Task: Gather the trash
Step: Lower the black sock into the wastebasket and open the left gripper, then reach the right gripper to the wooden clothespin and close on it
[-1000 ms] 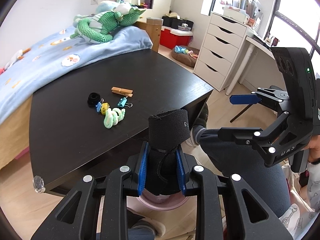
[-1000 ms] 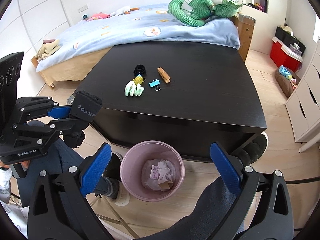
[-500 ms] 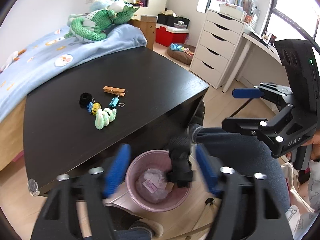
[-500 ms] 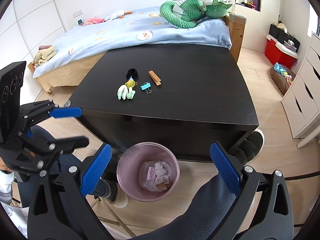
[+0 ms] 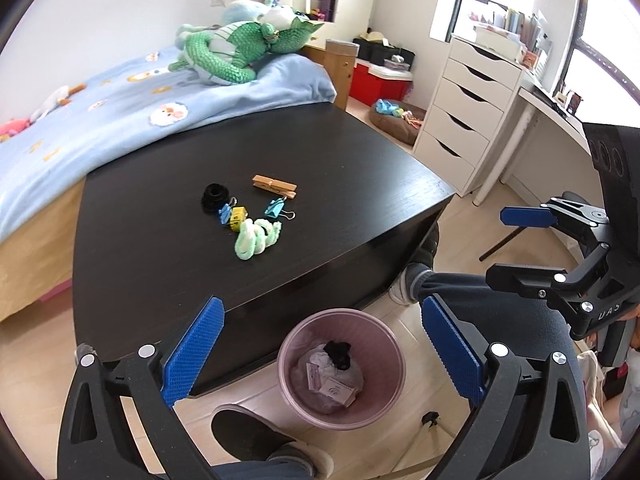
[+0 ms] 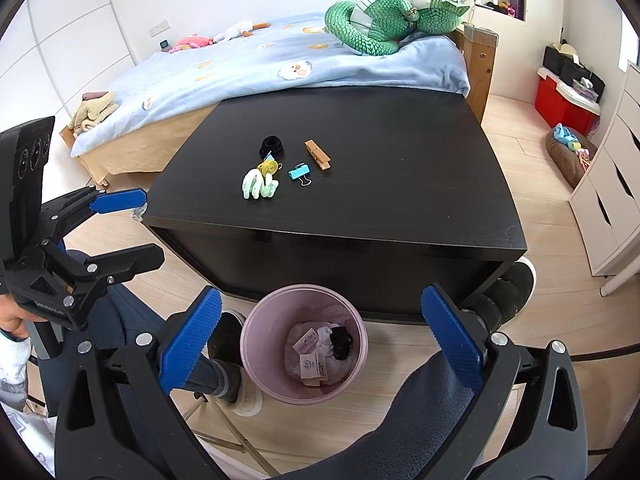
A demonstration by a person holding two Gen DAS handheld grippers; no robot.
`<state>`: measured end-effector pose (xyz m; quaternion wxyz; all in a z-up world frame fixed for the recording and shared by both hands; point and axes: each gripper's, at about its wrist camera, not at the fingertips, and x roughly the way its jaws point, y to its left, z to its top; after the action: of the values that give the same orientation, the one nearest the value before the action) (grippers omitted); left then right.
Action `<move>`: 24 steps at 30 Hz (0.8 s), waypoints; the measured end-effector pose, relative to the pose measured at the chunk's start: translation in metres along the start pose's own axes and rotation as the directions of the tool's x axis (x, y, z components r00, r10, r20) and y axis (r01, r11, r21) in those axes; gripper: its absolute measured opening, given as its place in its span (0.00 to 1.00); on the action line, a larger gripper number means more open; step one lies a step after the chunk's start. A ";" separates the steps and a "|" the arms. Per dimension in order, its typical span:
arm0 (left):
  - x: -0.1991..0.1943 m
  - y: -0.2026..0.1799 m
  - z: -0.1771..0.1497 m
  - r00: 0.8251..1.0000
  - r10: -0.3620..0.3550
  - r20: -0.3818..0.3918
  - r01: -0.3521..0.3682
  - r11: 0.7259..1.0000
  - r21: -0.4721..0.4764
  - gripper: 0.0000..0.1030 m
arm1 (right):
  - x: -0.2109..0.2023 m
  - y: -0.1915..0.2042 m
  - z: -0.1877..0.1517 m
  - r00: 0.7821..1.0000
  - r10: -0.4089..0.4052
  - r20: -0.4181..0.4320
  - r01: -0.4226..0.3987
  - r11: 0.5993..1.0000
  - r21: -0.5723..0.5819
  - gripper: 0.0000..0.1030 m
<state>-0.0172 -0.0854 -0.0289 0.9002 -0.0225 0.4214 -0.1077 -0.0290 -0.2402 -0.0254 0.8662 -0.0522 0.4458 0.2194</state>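
Left wrist view, trash: one black wad [image 5: 338, 354] lies inside the pink bin [image 5: 384, 344], on top of white crumpled paper and two small printed cards [image 5: 338, 390].
Bin: one, on the wooden floor at the table's near edge, about 6 o'clock from the table items; between the left gripper's two blue pads.
Left gripper [image 5: 320, 354]: jaws opening, spread wide above the bin, nothing between the pads.
Right gripper [image 6: 320, 346]: released, jaws wide apart, nothing grasped; in its own view the bin sits between its pads too.
Table [image 5: 360, 152]: one, black, low.
Table items: five in a cluster, namely one pale green coiled piece [image 5: 256, 238], one yellow-and-blue clip [image 5: 233, 215], one black ring-shaped piece [image 5: 215, 197] at 11 o'clock of the cluster, one teal binder clip [image 5: 276, 208], one wooden clothespin [image 5: 274, 186] at 1 o'clock.
Bed: one, blue cover, one green plush dragon [image 5: 240, 50] at 12 o'clock.
Drawers: one white chest [image 5: 472, 116] at 2 o'clock.
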 end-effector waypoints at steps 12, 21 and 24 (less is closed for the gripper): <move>-0.004 0.018 0.007 1.000 0.025 0.014 -0.024 0.999 -0.042 0.93 | 0.005 0.005 0.015 1.000 0.020 0.007 -0.020 1.000 -0.023 0.96; -0.011 0.036 0.015 0.999 0.041 0.035 -0.038 0.996 -0.081 0.93 | 0.020 0.011 0.057 1.000 0.017 0.008 -0.017 0.996 -0.083 0.96; -0.011 0.043 0.019 0.998 0.040 0.038 -0.037 0.996 -0.086 0.93 | 0.033 0.015 0.080 1.000 0.019 -0.011 -0.020 0.993 -0.116 0.96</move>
<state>-0.0018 -0.0426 -0.0141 0.9084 -0.0548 0.4081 -0.0720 0.0416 -0.1931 -0.0019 0.8573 -0.0993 0.4372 0.2530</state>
